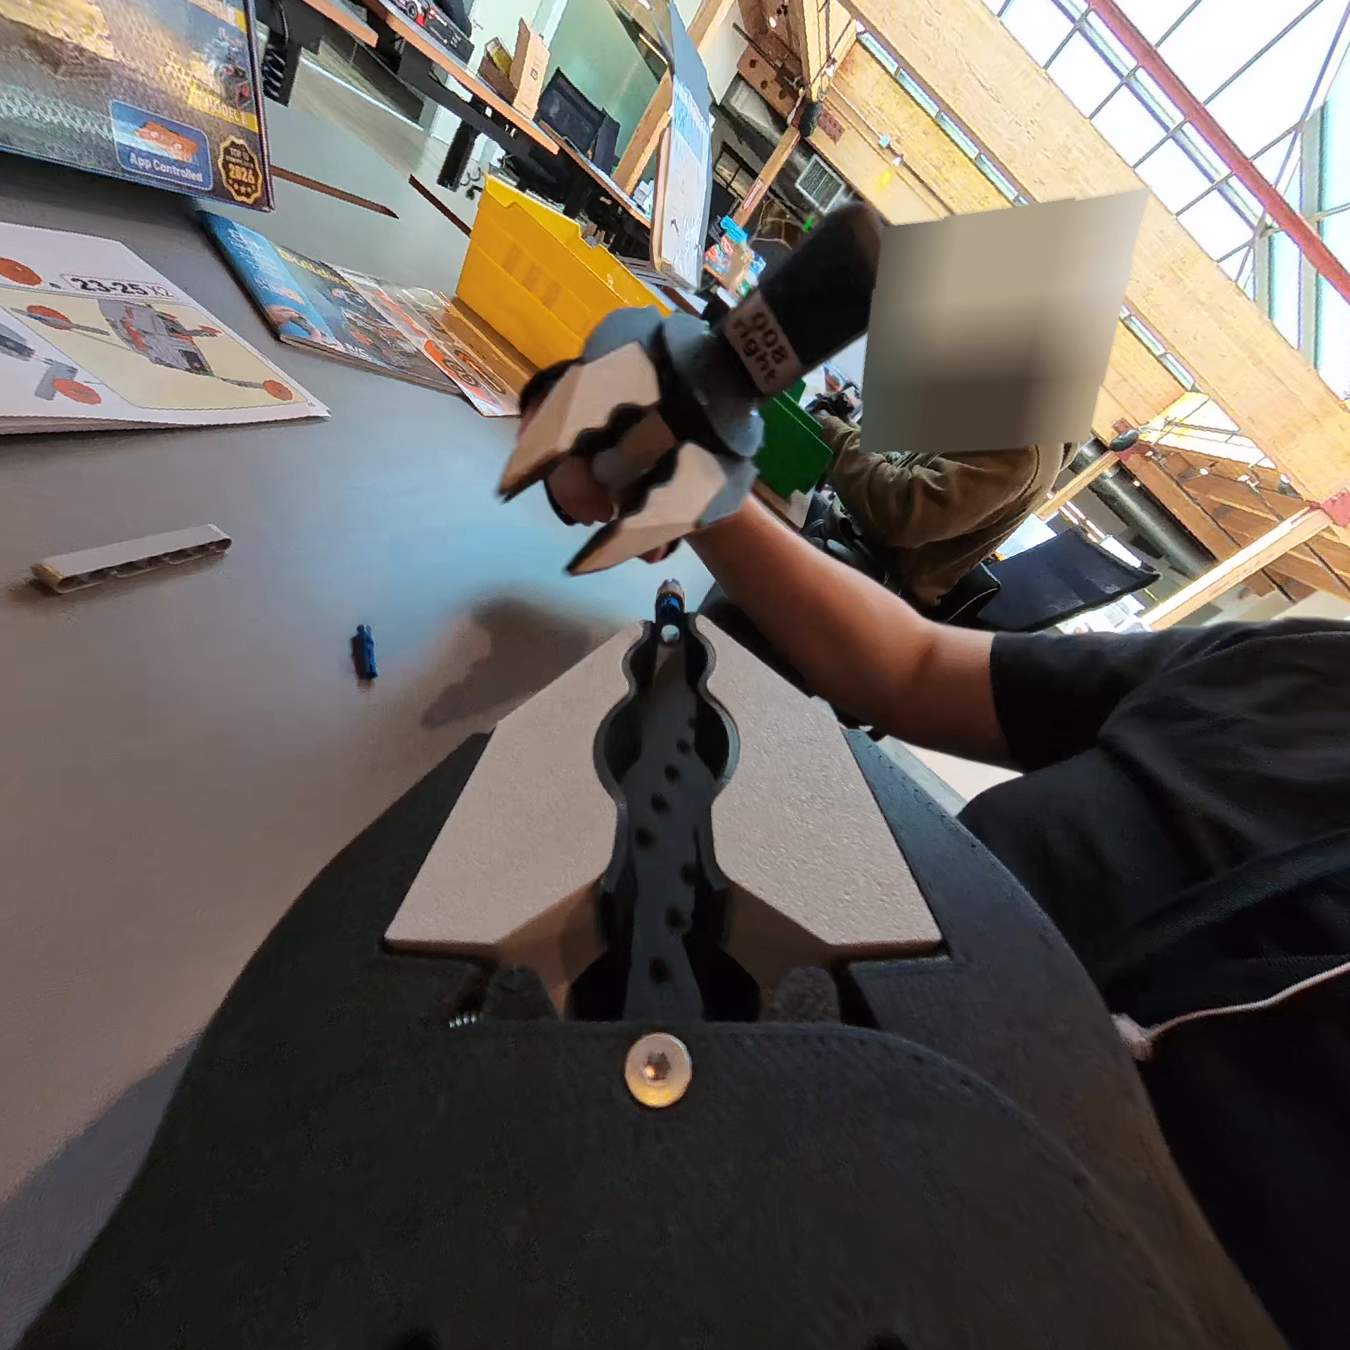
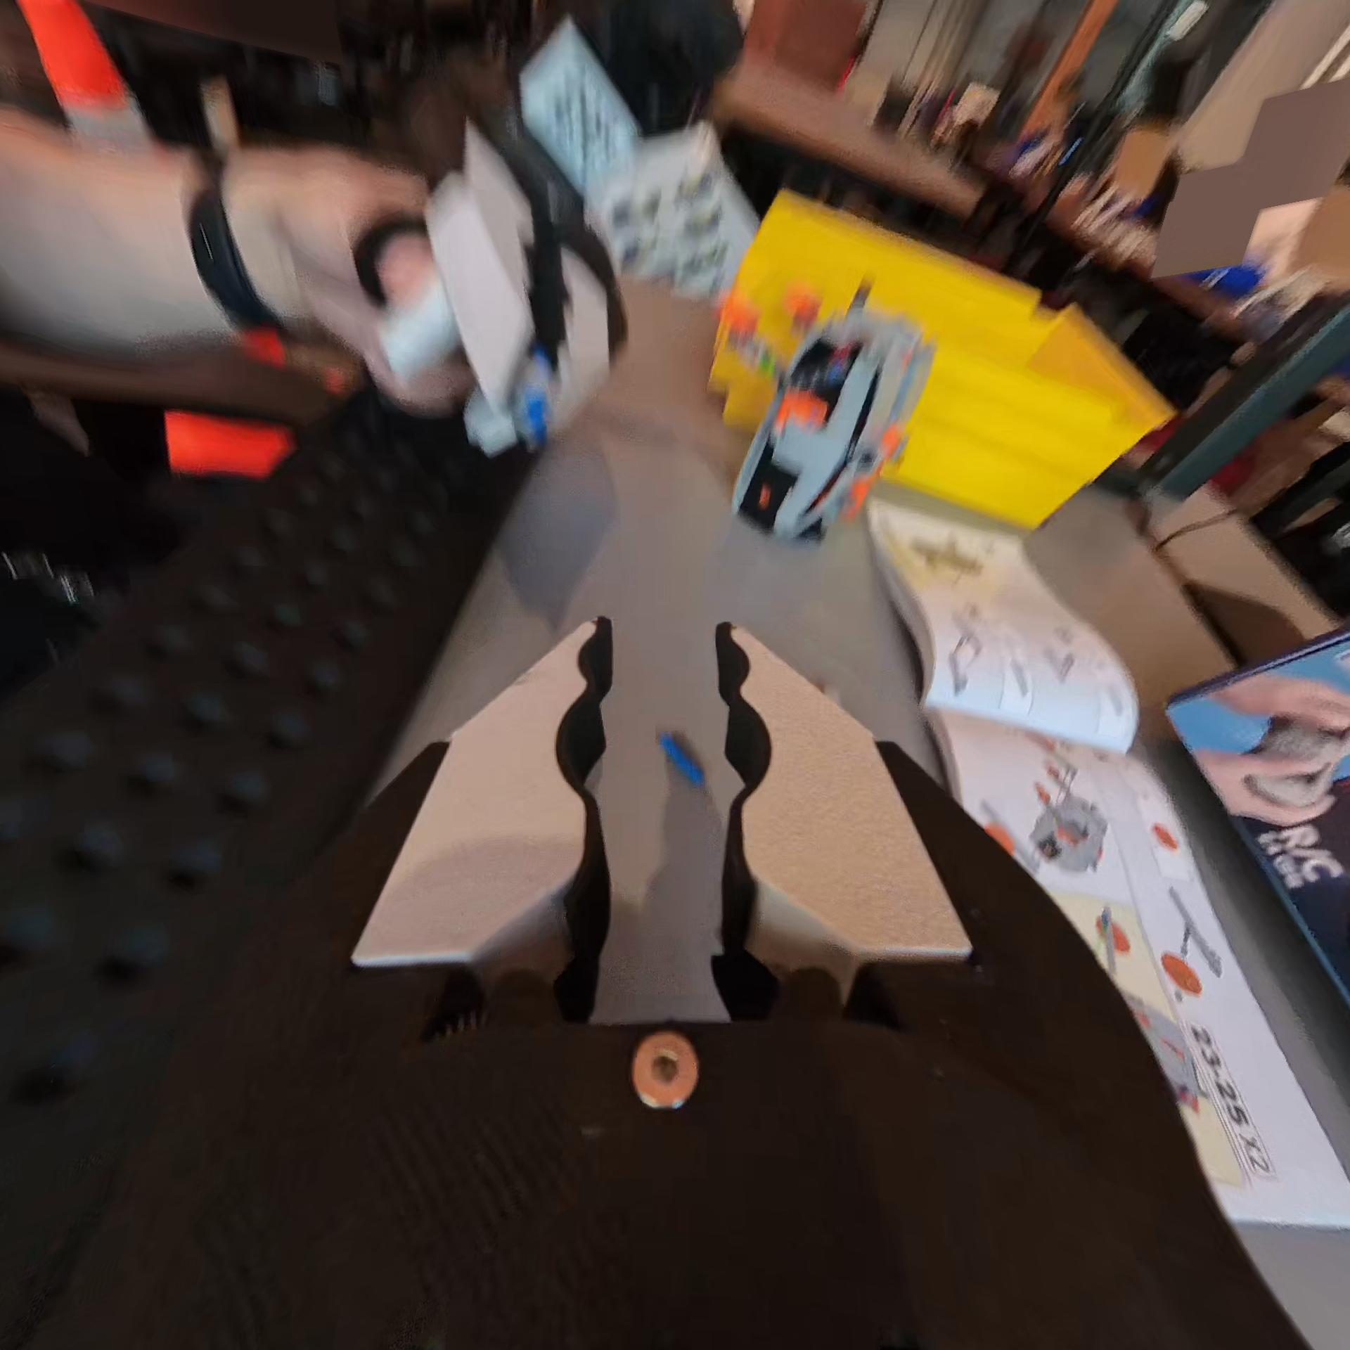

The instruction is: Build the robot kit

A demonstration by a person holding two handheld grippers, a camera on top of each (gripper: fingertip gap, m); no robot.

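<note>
Your left claw (image 1: 668,628) sits closest, fingers pressed together on a long black perforated beam (image 1: 661,825) with a small blue pin (image 1: 669,606) poking out at the tips. Just left on the grey bench (image 1: 219,730): a loose blue connector pin (image 1: 365,650), and farther off a flat grey studless beam (image 1: 131,559). Your right claw (image 2: 661,628) hangs spread and empty above the bench, the loose pin seen between its fingers. Beyond stand a blurred grey-and-orange model car (image 2: 825,431), a yellow plastic bin (image 2: 950,380) and open instruction booklets (image 2: 1023,657).
</note>
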